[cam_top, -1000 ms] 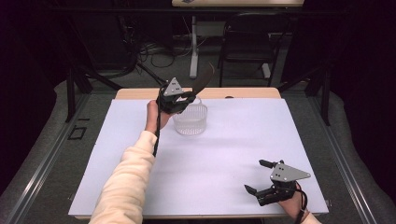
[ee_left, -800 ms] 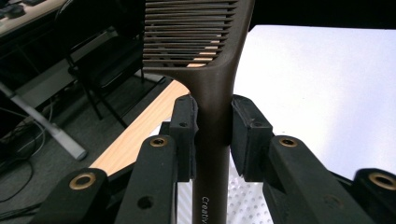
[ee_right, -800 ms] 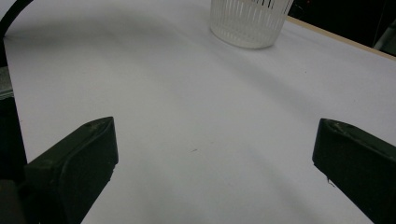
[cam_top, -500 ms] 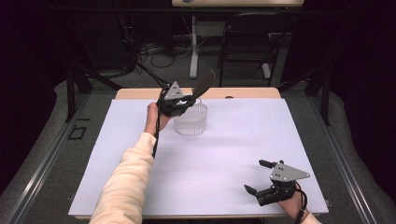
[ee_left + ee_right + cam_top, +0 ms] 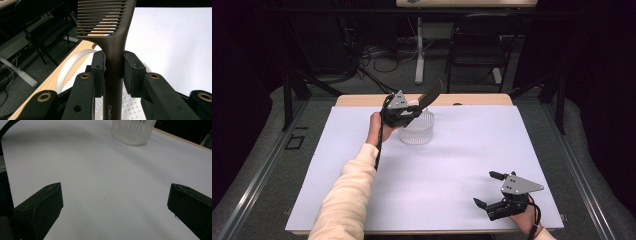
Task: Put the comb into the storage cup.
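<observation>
Left gripper (image 5: pixel 412 111), arm stretched forward, clamps a dark comb (image 5: pixel 113 50) by its handle above the white basket (image 5: pixel 418 132). Right gripper (image 5: pixel 490 190) rests low near the table's (image 5: pixel 462 165) front edge, jaws spread wide and empty.

One comb (image 5: pixel 113 45) is counted, a dark brown one, raised over the basket. One basket (image 5: pixel 418 131) is counted, white and slotted, and it is taken as the landmark. Two grippers are counted: the left gripper (image 5: pixel 412 111), seen right at the basket's rim and clamped on the comb's handle, and the right gripper (image 5: pixel 490 189), seen well apart from the basket toward the near edge, its jaws spread with nothing between them. One table (image 5: pixel 472 150) under a white sheet is counted beneath the basket. One dark chair (image 5: pixel 472 45) is counted on the floor beyond the basket.
</observation>
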### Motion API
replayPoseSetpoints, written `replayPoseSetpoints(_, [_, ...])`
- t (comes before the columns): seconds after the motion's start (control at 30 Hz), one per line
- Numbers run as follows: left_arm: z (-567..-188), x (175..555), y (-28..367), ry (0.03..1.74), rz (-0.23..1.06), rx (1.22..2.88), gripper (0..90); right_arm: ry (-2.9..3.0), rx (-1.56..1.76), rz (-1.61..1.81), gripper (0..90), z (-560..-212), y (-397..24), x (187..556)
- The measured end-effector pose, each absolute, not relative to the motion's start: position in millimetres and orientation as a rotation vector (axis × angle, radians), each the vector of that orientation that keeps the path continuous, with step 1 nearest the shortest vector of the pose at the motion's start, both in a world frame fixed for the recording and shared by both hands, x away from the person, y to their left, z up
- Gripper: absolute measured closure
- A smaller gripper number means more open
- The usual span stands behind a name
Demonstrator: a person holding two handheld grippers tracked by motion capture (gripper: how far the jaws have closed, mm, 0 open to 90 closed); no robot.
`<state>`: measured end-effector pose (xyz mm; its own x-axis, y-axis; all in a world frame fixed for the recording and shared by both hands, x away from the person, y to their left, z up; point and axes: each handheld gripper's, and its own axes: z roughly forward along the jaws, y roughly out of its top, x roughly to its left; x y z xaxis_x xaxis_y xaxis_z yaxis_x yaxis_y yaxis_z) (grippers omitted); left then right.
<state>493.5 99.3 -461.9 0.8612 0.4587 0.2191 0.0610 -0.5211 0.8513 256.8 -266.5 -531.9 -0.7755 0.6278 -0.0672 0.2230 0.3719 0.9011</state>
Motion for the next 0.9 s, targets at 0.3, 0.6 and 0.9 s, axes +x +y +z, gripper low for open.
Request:
replayPoseSetpoints(0.3, [-466.3,494.7,96.2,0.358,0.494,2.107,72.0,2.238,0.739,1.379,0.0,-531.8,-266.4,256.5])
replayPoseSetpoints(0.6, [-471.6,498.0,100.6,0.373,0.478,2.134,71.9,2.24,0.738,1.376,0.0,-532.1,-266.4,257.0])
replayPoseSetpoints(0.9, [-475.0,500.1,98.6,0.361,0.461,2.174,71.9,2.239,0.738,1.375,0.0,-532.1,-266.5,256.9])
